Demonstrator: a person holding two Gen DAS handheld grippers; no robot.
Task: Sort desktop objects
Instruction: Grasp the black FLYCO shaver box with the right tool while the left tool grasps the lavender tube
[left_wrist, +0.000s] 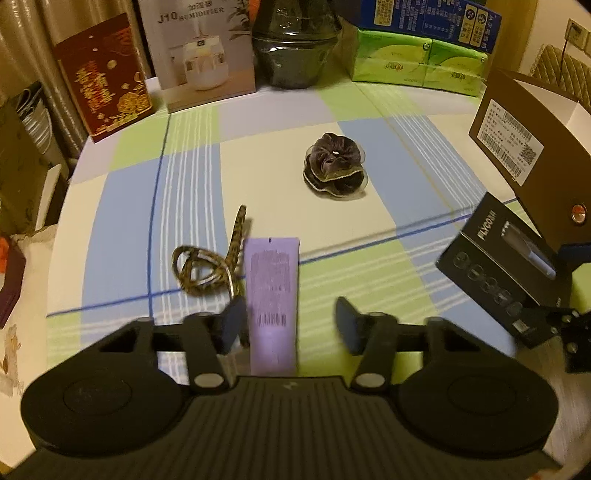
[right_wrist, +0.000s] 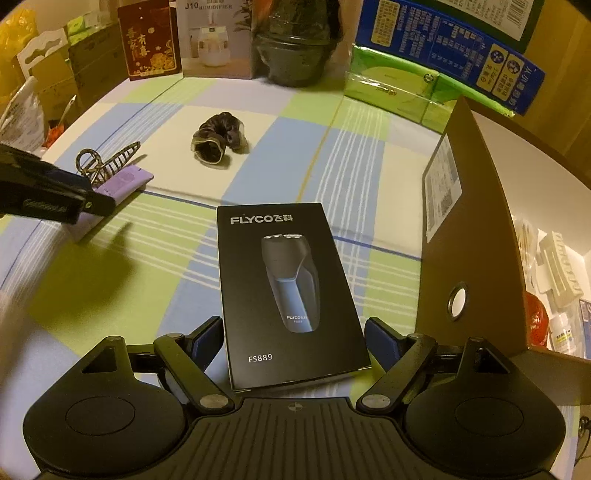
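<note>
A purple tube (left_wrist: 273, 288) lies on the checked tablecloth (left_wrist: 369, 236) between the jaws of my left gripper (left_wrist: 290, 325). The left pad touches the tube's edge and the right pad stands clear of it, so the gripper is open. A leopard-print hair claw (left_wrist: 207, 266) lies just left of the tube. Farther back is a dark scrunchie (left_wrist: 334, 166). My right gripper (right_wrist: 295, 339) is shut on a black FLYCO shaver box (right_wrist: 291, 295). In the left wrist view that box (left_wrist: 498, 273) hangs tilted above the table.
A brown cardboard box (right_wrist: 469, 236) stands open at the right, with small items inside. Along the back edge stand a red box (left_wrist: 107, 81), a humidifier box (left_wrist: 201, 55), a dark vase (left_wrist: 295, 51) and green tissue packs (left_wrist: 417, 62).
</note>
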